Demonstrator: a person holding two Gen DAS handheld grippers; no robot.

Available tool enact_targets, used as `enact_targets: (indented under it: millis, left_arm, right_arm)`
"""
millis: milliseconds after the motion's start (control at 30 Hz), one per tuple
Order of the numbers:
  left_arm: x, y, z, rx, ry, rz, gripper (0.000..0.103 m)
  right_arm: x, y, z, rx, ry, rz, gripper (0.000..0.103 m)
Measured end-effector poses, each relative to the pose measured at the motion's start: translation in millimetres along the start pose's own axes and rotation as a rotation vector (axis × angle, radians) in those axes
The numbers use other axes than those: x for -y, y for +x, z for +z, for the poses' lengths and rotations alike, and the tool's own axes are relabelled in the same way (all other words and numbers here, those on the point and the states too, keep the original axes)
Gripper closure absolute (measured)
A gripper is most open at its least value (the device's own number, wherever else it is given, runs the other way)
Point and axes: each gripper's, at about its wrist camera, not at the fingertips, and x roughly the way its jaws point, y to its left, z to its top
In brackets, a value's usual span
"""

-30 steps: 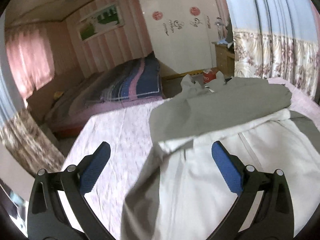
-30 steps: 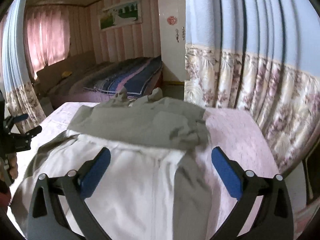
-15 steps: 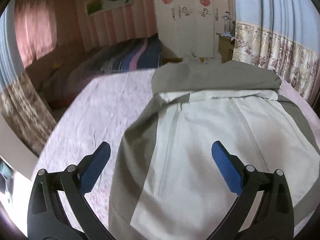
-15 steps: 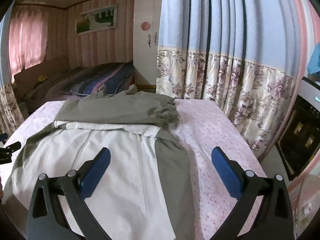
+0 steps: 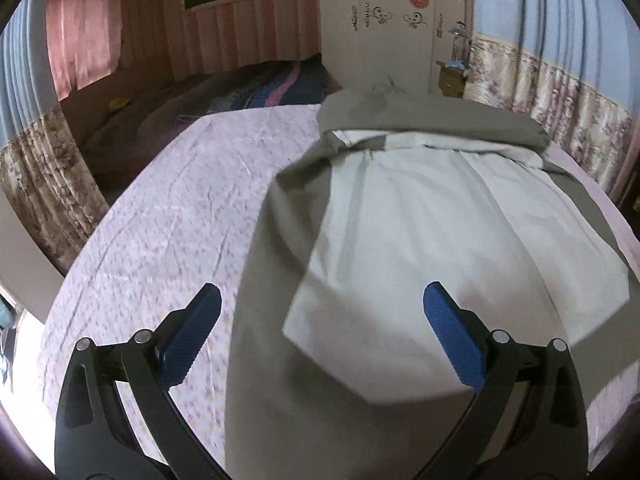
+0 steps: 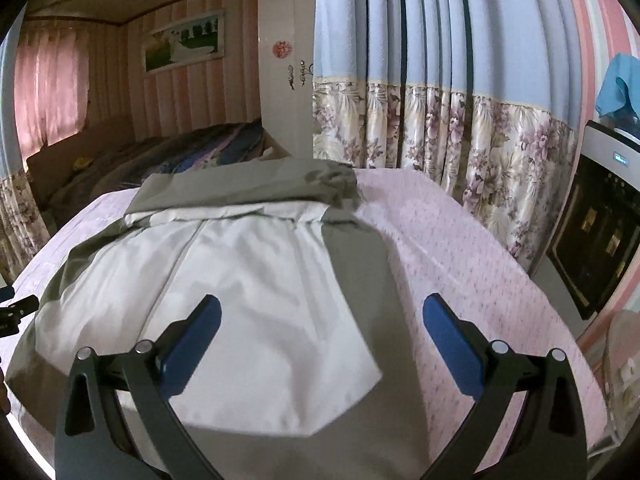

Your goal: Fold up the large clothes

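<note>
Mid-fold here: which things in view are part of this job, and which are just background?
Job: jacket, table, left claw, right claw, both open above the jacket.
Background: bed, wardrobe, curtain, picture, black appliance.

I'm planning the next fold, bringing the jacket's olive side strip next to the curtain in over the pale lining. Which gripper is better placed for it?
Probably the right gripper: open, it hangs over the jacket with that olive strip between its fingers. The left gripper, also open, sits over the opposite edge.
</note>
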Motion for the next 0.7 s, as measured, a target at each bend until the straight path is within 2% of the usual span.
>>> enact_targets:
  millis: [267, 567, 700]
  left_arm:
    - [-1.7, -8.5, -24.6, 0.021, -0.013, 0.014, 0.003]
    - [-9.7, -0.6, -48.5, 0.01, -0.034, 0.047, 0.003]
    - [-15.5, 2.1, -60.9, -0.002, -0.077, 0.013, 0.003]
  right_arm:
    - [4.0, -15.1, -18.8, 0.031, -0.011, -0.019, 0.002]
    - [19.9, -10.2, -48.9, 0.005, 0.038, -0.043, 0.002]
    - [26.0, -11.9, -61.6, 0.004, 0.062, -0.033, 0.002]
